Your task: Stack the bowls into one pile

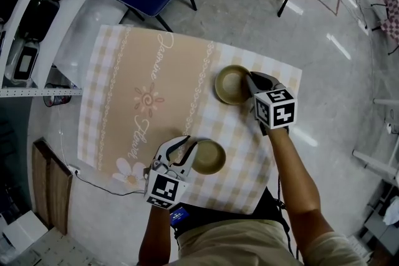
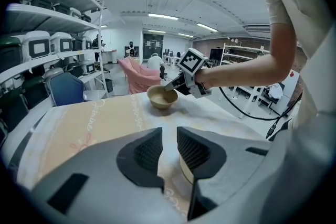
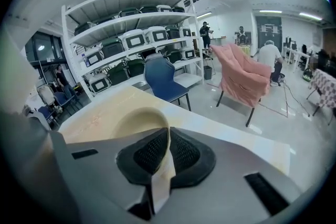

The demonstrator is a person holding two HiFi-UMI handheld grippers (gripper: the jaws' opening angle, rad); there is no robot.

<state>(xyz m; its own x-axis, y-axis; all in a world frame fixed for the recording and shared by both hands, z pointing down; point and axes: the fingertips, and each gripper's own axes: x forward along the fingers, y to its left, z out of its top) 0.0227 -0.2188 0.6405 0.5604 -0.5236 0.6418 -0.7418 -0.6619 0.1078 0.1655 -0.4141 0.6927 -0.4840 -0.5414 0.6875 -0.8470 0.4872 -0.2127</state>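
Tan bowls sit well apart on the checked tablecloth (image 1: pixel 118 65), the upper bowl (image 1: pixel 229 84) right of centre in the head view and the lower bowl (image 1: pixel 211 157) near the bottom middle. At the upper bowl's right edge the right gripper (image 1: pixel 251 79) is clamped on the rim, its ribbed pads (image 3: pixel 151 152) pinching the thin wall from both sides. Lower left, the left gripper (image 1: pixel 189 143) hangs with jaws parted over bare cloth, gripping nothing, the lower bowl just beside its right-hand jaw.

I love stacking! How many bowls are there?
2. The far bowl is pinched at its rim by the right gripper; the near bowl sits beside the left gripper. None look hidden.
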